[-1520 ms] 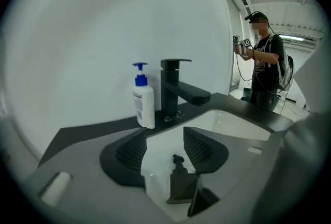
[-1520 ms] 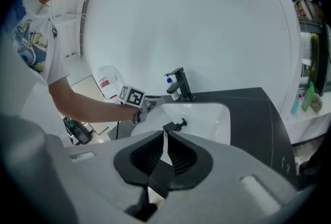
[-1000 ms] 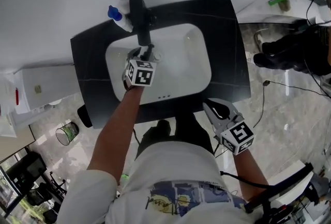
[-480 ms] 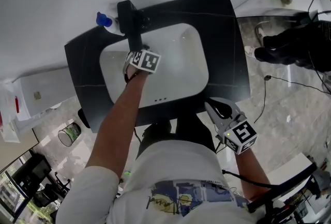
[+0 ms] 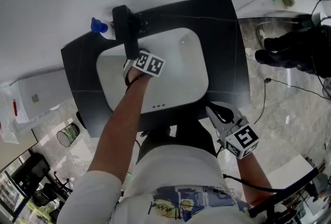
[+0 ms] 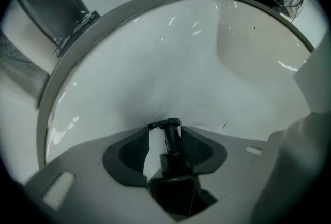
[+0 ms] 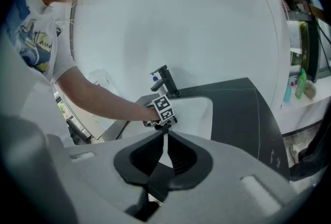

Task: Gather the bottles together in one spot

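Observation:
My left gripper reaches into the white sink basin, just below the black faucet. In the left gripper view a dark pump-top bottle stands between the left gripper's closing jaws, its pump head at the tips, and the pads press on it. A blue-capped bottle stands on the black counter at the back left corner, beside the faucet. My right gripper hangs off the counter's front edge, shut and with nothing in it.
Green bottles stand on a shelf to the right of the counter. A white cabinet stands left of the counter, with a small bin on the floor near it. Dark equipment and cables lie on the right.
My left gripper has turned and shifted a little to the right of the faucet spout, still over the basin. The right gripper has hardly moved.

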The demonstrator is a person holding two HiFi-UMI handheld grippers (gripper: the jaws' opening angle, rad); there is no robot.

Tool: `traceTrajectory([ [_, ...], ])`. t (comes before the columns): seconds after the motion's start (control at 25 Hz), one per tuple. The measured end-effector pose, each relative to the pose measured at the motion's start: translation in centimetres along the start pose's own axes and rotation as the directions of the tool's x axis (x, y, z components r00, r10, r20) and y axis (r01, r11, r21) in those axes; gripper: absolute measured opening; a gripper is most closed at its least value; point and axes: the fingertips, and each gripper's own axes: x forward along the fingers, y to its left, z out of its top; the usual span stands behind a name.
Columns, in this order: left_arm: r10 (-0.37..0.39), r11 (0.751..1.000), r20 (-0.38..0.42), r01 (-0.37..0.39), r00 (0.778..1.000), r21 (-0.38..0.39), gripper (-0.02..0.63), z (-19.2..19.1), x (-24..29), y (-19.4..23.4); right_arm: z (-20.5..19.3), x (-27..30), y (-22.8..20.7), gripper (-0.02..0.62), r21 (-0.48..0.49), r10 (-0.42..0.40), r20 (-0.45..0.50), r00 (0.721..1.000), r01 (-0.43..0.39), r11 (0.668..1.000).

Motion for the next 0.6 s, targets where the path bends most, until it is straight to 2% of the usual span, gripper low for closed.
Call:
traceTrajectory([
  [0.12, 0.018, 1.000, 0.014, -0.018, 1.000, 0.007, 0.190, 0.1, 0.1, -0.4, 0.1, 0.1, 0.2, 0.025, 0.003, 0.009, 0.001, 1.000, -0.009, 1.000],
  [0.28, -0.004, 0.999, 0.028, 0.003, 1.000, 0.037, 0.172, 0.1, -0.3, -1.3, 0.2, 0.2, 0.0, 0.025, 0.000, 0.009, 0.008, 1.000, -0.009, 1.000],
  [0.48, 0.004, 0.999, 0.163, -0.012, 0.987, 0.050, 0.148, -0.4, -2.5, -1.5, 0.6, 0.6, 0.1, 0.025, -0.005, 0.011, 0.016, 1.000, -0.011, 1.000],
  [0.52, 0.012, 0.998, 0.191, -0.023, 0.982, 0.055, 0.066, -0.3, -3.0, -1.6, 0.5, 0.7, 0.0, 0.025, -0.006, 0.013, 0.014, 1.000, -0.013, 1.000],
  [0.6, 0.015, 0.998, 0.228, -0.030, 0.974, 0.062, 0.064, -0.2, -3.7, -1.8, 0.5, 0.9, 0.1, 0.025, -0.009, 0.020, 0.009, 1.000, -0.020, 1.000],
])
